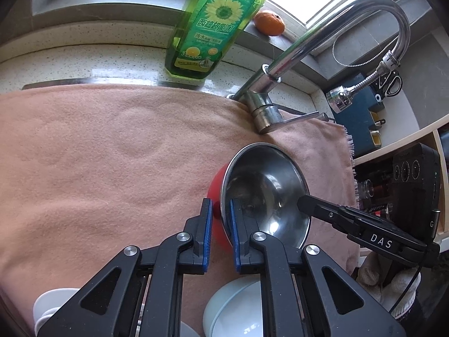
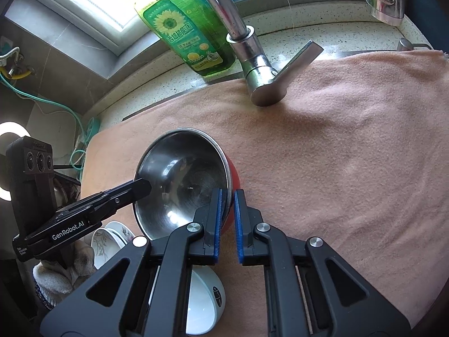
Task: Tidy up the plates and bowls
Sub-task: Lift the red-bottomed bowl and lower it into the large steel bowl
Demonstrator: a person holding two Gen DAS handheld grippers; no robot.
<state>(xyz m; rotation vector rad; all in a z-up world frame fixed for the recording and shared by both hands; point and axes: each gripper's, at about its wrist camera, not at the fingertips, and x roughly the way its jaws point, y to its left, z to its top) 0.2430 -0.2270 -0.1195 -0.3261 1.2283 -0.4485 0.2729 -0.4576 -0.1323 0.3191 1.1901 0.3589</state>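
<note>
Both grippers pinch opposite rims of the steel-lined red bowl (image 1: 266, 193) above the pink towel (image 1: 112, 154): left gripper (image 1: 220, 224) and right gripper (image 2: 228, 213) fingers closed on its rim. Next, it likely needs a level, 2-handed carry toward the other bowls. Readable: "DAS", "GenRobot.AI"; the green detergent bottle (image 1: 213, 25) bears Chinese lettering.

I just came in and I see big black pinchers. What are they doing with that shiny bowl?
A person holds two grippers. The left gripper and the right gripper are both shut on opposite rims of the steel bowl, red outside, over the pink towel by the faucet. White bowls wait nearby.
</note>
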